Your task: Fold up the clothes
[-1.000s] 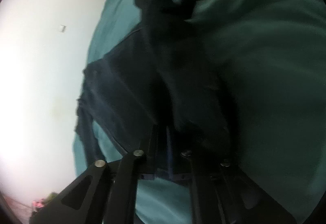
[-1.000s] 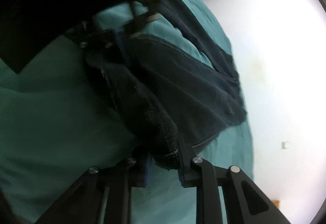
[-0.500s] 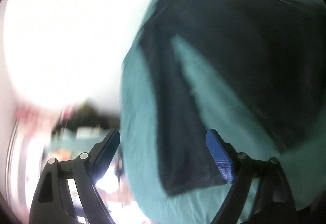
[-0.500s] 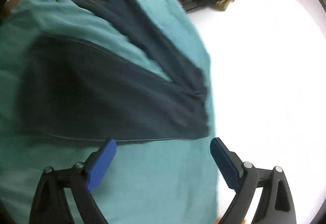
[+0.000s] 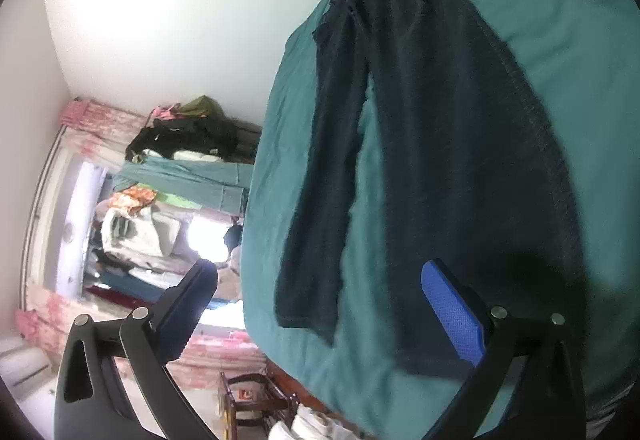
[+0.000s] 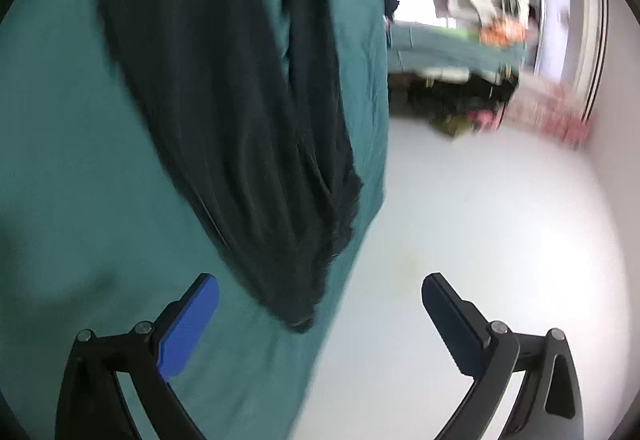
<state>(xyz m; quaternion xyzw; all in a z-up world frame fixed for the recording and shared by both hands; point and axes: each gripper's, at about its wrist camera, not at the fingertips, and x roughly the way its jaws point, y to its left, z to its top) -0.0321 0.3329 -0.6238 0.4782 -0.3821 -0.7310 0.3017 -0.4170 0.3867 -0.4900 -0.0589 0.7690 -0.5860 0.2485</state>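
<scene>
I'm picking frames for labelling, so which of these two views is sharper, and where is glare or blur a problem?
Left wrist view: sharper; seam stitching on the dark garment is readable, though the white wall is washed out and fisheye bends the green bedsheet. Right wrist view: motion-blurred throughout, garment edges smeared, the wall overexposed, the background clutter unreadable.

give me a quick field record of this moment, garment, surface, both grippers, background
garment: dark navy trousers, spread flat, legs apart in a V, one leg near the bed edge
surface: teal bedsheet on a bed
left gripper: open, blue pads, holding nothing, above the trousers
right gripper: open, holding nothing, near the end of the trousers at the bed edge
contact: neither gripper touches the cloth
background: heap of clothes, pink curtain, pale wall
image quality: right wrist view is motion-blurred
</scene>
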